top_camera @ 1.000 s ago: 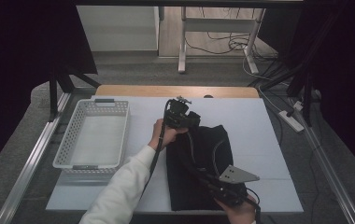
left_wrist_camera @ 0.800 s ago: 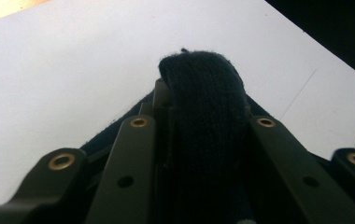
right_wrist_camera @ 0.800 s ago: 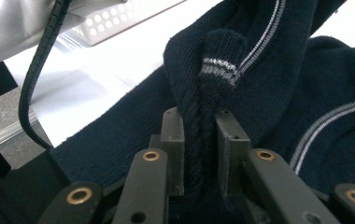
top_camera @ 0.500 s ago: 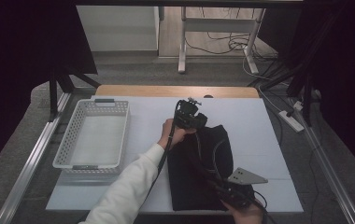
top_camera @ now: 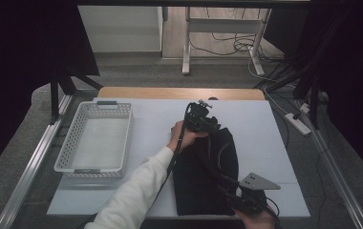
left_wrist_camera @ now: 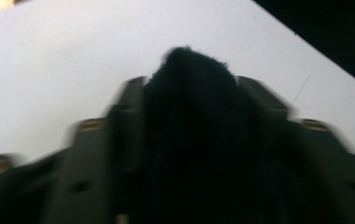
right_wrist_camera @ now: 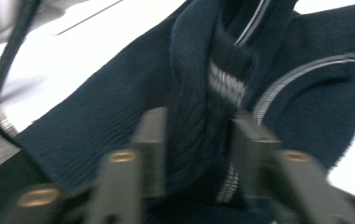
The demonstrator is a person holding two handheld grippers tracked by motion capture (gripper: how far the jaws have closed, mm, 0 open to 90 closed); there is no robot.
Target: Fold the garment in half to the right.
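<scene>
White perforated plastic basket (top_camera: 95, 143) sits on the left part of the white table (top_camera: 261, 129), nothing to do with my tools right now.

Work item: dark navy ribbed knit garment with thin white piping lines (top_camera: 208, 176), lying folded into a tall rectangle on the table right of centre, its near edge at the table's front edge. Up close in my right gripper view the knit (right_wrist_camera: 119, 112) shows a bunched ridge running up the middle, a pale woven label on it, and curved white seams to the right.

My left tool (top_camera: 207, 125) is at the garment's far end; my left hand (top_camera: 182, 136) wraps the body, white sleeve coming in diagonally from the bottom. In the left gripper view a lump of the dark fabric (left_wrist_camera: 192, 121) stands between the jaws, which have just been opening. Picture is blurred; the jaws look slack around the cloth, not pinching.

My right tool (top_camera: 232, 200) is at the garment's near right corner, low over the table, hand at the bottom edge. Its jaws have also just been opening; the bunched ridge sits between them with gaps either side, so released.
</scene>
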